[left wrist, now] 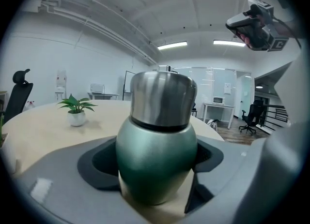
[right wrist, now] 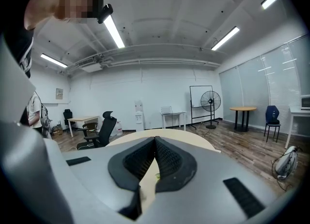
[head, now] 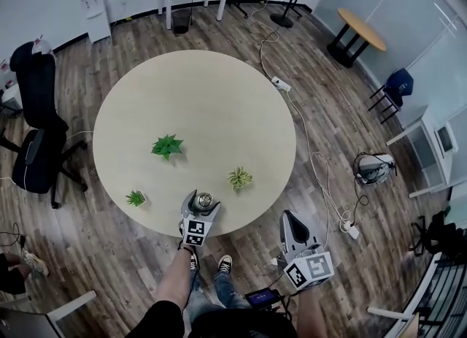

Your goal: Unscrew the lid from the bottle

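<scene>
A green bottle point(head: 206, 199) with a steel lid point(left wrist: 162, 97) stands upright near the front edge of the round table point(head: 197, 95). My left gripper point(head: 202, 206) is shut on its green body point(left wrist: 157, 165), with a dark pad against each side and the lid rising free above the jaws. My right gripper point(head: 287, 218) hangs off the table to the right, over the wooden floor and well apart from the bottle. In the right gripper view its ribbed pads point(right wrist: 167, 162) meet, and the gripper point(right wrist: 155, 143) is shut with nothing between them.
Three small potted plants stand on the table: a leafy green one point(head: 167, 146), a pale one point(head: 239, 177) just right of the bottle, and a tiny one point(head: 136, 198) to its left. A black office chair point(head: 36, 132) stands left of the table. A white cable point(head: 314, 161) runs along the floor at the right.
</scene>
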### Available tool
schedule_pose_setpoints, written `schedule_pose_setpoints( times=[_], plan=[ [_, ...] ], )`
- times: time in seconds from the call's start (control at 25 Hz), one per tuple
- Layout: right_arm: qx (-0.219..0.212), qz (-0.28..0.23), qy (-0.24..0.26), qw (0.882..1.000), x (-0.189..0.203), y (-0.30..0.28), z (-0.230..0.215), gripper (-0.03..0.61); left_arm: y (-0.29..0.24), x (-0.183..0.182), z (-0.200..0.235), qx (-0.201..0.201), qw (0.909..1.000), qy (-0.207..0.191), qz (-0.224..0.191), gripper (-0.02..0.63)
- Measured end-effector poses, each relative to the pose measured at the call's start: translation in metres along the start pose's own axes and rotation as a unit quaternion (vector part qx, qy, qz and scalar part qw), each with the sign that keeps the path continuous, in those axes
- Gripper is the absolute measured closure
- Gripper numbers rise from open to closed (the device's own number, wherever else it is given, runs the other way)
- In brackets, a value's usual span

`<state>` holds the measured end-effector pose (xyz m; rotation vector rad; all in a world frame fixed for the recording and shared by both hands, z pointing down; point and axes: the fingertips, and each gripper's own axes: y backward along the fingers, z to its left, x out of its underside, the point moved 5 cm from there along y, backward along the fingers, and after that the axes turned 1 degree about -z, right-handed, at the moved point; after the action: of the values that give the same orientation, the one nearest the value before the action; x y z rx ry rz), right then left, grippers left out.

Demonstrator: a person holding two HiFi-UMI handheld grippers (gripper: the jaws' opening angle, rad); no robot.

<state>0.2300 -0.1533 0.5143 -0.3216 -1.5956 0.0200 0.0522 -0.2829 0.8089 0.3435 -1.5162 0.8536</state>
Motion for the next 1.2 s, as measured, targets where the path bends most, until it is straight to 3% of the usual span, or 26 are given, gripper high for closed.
schedule_pose_setpoints(
  times=[0.2,0.36,0.6,0.88,1.04,1.2],
  plan=[
    [-0.004,0.002,-0.008,1.000,0.007,0.002,0.002,0.574,0.001,0.001,-0.001,0.019,0.9993,-0.003,0.032,0.219],
    [-0.009,-0.006,-0.018,1.000,0.006,0.000,0.005,0.574,0.008,-0.022,-0.005,0.046,0.9984,-0.013,0.032,0.221],
    [-0.042,-0.041,-0.028,0.998,-0.015,-0.009,0.021,0.574,0.033,-0.117,-0.023,0.109,0.9929,-0.047,-0.002,0.221],
    [-0.096,-0.112,-0.025,0.989,-0.060,-0.016,0.045,0.574,0.093,-0.257,-0.047,0.175,0.9827,-0.048,-0.037,0.221],
    [-0.117,-0.159,-0.016,0.980,-0.090,-0.009,0.056,0.574,0.126,-0.303,-0.064,0.188,0.9794,-0.066,-0.036,0.221],
    [-0.125,-0.188,-0.013,0.974,-0.110,-0.008,0.062,0.574,0.141,-0.325,-0.067,0.184,0.9798,-0.074,-0.023,0.221]
  ],
)
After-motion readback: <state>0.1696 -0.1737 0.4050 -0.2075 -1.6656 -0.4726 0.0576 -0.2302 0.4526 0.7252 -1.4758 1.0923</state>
